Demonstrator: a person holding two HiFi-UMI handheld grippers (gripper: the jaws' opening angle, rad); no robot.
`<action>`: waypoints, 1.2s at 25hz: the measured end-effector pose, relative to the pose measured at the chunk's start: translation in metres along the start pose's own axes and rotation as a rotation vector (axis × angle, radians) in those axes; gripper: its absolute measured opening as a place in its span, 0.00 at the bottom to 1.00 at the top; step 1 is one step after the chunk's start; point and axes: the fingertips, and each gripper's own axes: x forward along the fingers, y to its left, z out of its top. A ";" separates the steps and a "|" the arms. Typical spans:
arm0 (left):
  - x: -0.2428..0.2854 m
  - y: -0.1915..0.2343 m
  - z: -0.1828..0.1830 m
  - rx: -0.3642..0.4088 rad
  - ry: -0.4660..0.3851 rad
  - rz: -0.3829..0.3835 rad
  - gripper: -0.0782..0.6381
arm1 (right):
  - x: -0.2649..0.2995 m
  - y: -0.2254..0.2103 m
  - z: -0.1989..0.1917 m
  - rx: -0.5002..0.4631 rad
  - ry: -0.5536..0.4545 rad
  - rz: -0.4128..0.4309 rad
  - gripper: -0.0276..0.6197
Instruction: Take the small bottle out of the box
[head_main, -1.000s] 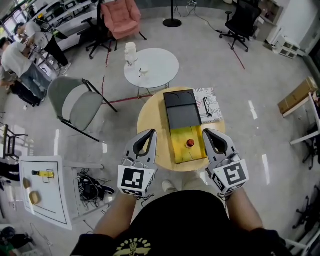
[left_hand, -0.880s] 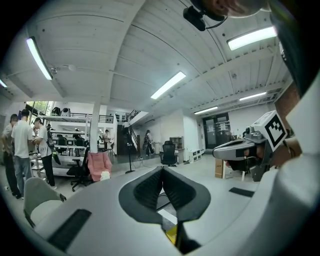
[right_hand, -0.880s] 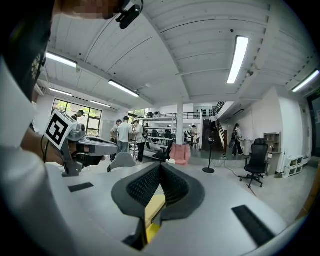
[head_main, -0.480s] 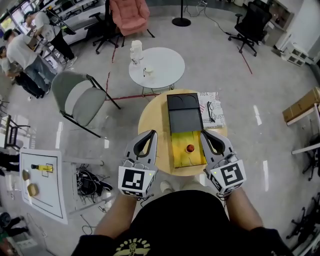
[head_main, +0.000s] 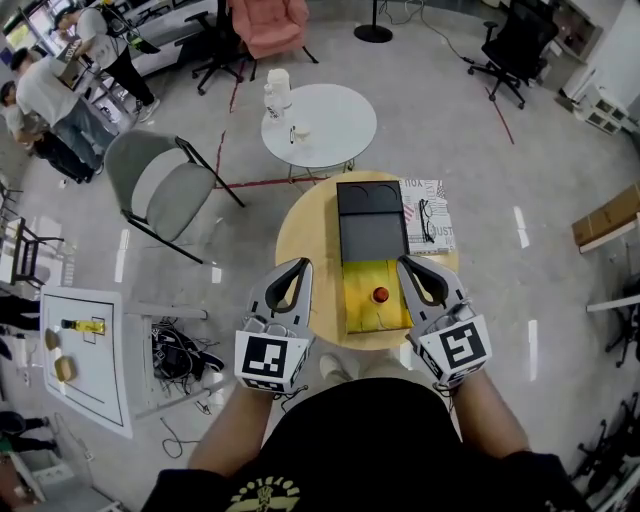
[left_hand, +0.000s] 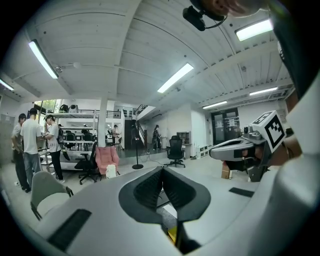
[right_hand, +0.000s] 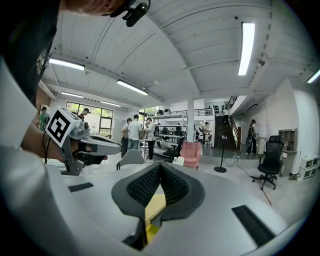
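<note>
the small bottle (head_main: 380, 294) seems to stand cap-up in the open yellow box (head_main: 362, 310) on the round worktop (head_main: 300, 225). both claws are pinched shut and empty. the right claw (head_main: 404, 263) hovers nearer, with the bottle just to its left; the left claw (head_main: 303, 264) is farther.

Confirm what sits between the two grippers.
Head view: the open yellow box, with the small bottle inside it, lies between the left gripper and right gripper. Nothing else there.
</note>
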 end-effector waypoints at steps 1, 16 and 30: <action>0.001 -0.001 -0.001 0.001 0.004 -0.001 0.13 | 0.001 -0.001 -0.001 0.001 -0.001 0.003 0.07; 0.011 -0.007 0.003 0.010 0.003 -0.014 0.13 | 0.008 -0.001 -0.033 0.020 0.037 0.023 0.12; 0.003 0.000 -0.002 0.013 0.017 0.000 0.13 | 0.018 0.004 -0.065 0.038 0.089 0.023 0.16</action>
